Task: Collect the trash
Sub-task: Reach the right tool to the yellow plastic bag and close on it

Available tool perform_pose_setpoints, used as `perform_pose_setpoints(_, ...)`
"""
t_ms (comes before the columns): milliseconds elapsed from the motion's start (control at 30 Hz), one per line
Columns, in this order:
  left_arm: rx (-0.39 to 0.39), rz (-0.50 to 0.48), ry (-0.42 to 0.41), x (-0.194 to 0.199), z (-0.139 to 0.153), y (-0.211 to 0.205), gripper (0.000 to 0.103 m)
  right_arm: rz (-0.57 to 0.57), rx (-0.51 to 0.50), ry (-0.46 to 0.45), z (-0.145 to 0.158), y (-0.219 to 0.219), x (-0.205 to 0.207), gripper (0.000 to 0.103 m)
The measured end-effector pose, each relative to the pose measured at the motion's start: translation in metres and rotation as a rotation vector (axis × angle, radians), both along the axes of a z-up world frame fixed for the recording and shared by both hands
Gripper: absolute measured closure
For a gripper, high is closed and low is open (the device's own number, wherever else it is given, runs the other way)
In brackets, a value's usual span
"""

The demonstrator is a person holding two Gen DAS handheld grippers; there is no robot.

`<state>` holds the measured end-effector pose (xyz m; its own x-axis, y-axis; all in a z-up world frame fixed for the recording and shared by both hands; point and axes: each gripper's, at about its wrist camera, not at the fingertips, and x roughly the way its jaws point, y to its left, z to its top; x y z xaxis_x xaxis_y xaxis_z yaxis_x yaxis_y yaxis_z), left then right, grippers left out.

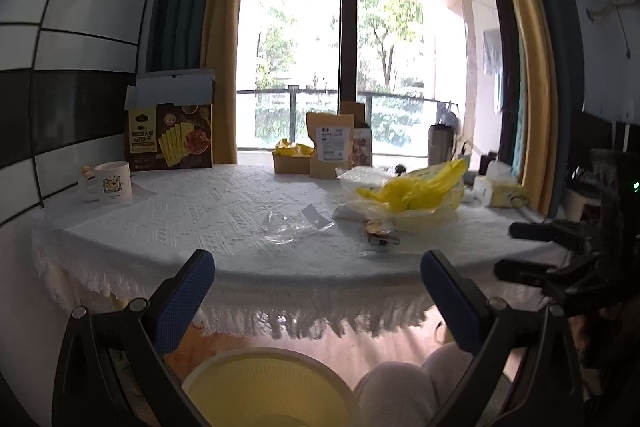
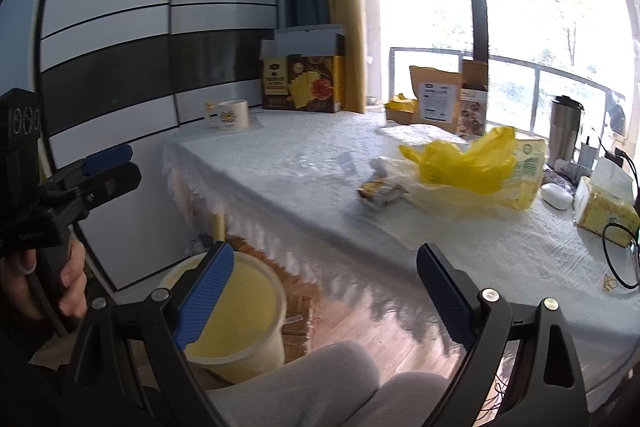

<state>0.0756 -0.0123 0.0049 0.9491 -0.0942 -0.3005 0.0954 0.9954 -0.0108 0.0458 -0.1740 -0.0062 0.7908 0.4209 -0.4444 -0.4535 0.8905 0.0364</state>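
A clear plastic wrapper point(image 1: 294, 225) lies on the white tablecloth point(image 1: 200, 223) near the front edge. A brown snack wrapper point(image 1: 378, 229) point(image 2: 380, 191) lies to its right, beside a crumpled yellow plastic bag point(image 1: 416, 187) point(image 2: 468, 163). A pale yellow waste bin point(image 1: 268, 383) point(image 2: 240, 311) stands on the floor below the table edge. My left gripper point(image 1: 318, 301) is open and empty, held in front of the table above the bin. My right gripper point(image 2: 324, 297) is open and empty, to the right of the left one, near the table edge.
On the table stand a white mug point(image 1: 112, 183), a dark cracker box point(image 1: 172, 131), brown pouches point(image 1: 330, 147), a steel tumbler point(image 1: 440, 143) and a tissue box point(image 2: 604, 211). A black cable point(image 2: 620, 255) lies at the right. The person's knees point(image 1: 404, 387) are below.
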Motion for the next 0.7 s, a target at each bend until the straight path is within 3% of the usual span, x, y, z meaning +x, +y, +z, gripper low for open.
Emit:
perform_pose_setpoints(267,0.048,-0.044,0.100,0.088,-0.011,-0.013,0.000,-0.115,-0.008,0.040,-0.008,-0.048,0.051,0.011)
perform_pose_setpoints(367,0.007,-0.052,0.118,0.120,-0.015,-0.004,0.000,-0.144,-0.020,0.044,-0.011,-0.064,0.069,0.011)
perform_pose_setpoints(567,-0.064,-0.015,0.258,0.196,-0.037,0.020,0.000,-0.188,-0.040,0.046,-0.013,-0.082,0.101,0.011)
perform_pose_setpoints(700,-0.080,-0.006,0.308,0.229,-0.050,0.028,0.000,-0.213,-0.059,0.055,-0.010,-0.088,0.121,0.011)
